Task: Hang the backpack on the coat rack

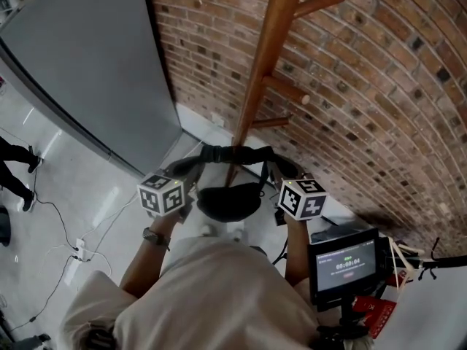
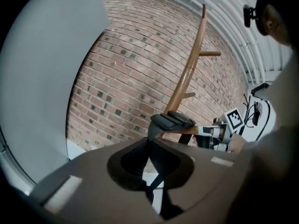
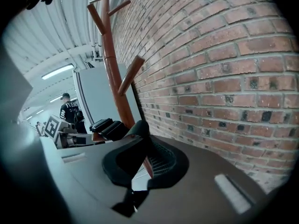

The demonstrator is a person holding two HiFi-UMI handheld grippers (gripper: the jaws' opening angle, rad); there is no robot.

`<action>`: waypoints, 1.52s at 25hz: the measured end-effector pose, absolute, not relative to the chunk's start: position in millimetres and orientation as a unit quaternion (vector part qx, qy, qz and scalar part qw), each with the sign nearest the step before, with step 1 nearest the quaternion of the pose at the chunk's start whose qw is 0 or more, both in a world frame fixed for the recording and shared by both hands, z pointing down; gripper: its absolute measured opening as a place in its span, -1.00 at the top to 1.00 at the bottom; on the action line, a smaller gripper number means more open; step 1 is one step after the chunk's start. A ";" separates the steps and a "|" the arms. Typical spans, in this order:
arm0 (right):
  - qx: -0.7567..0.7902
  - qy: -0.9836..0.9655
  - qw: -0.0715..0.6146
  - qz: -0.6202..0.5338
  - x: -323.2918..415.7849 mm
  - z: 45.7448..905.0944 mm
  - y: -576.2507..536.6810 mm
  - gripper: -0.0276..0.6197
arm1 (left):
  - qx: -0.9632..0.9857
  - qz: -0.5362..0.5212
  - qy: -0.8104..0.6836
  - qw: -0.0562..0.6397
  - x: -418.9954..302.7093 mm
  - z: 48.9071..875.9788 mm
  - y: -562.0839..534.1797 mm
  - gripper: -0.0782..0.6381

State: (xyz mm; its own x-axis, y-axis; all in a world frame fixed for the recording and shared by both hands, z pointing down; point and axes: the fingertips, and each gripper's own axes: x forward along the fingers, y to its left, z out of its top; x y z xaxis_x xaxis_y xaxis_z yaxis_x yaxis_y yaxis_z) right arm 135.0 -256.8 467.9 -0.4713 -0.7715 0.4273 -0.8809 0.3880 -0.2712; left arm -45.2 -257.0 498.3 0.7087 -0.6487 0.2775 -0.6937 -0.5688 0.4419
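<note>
By the rack (image 1: 261, 75), left tool (image 2: 150, 154) and right tool (image 3: 140, 149) clamp backpack (image 1: 230, 201).

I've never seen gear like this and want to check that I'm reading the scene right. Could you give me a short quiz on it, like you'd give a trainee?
1. True or false: the left gripper and the right gripper are both open and empty.
2. What stands behind the coat rack? A) a window B) a brick wall C) a bookshelf
3. Fill in: the backpack is ___ in colour.
Key: 1 false, each gripper is shut on the backpack. 2 B. 3 black.
</note>
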 end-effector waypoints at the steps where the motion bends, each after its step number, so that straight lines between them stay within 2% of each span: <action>1: 0.499 -0.826 0.121 0.235 134.4 470.7 -256.4 0.89 | 0.883 0.045 -0.381 0.269 -44.7 500.7 -255.8 0.76; 19: 0.486 -0.814 0.161 0.276 119.8 529.8 -247.8 0.89 | 0.875 0.093 -0.369 0.300 -26.4 548.0 -245.5 0.76; 38: 0.455 -0.814 0.142 0.333 94.3 567.8 -238.5 0.89 | 0.881 0.118 -0.327 0.322 0.4 573.6 -230.7 0.76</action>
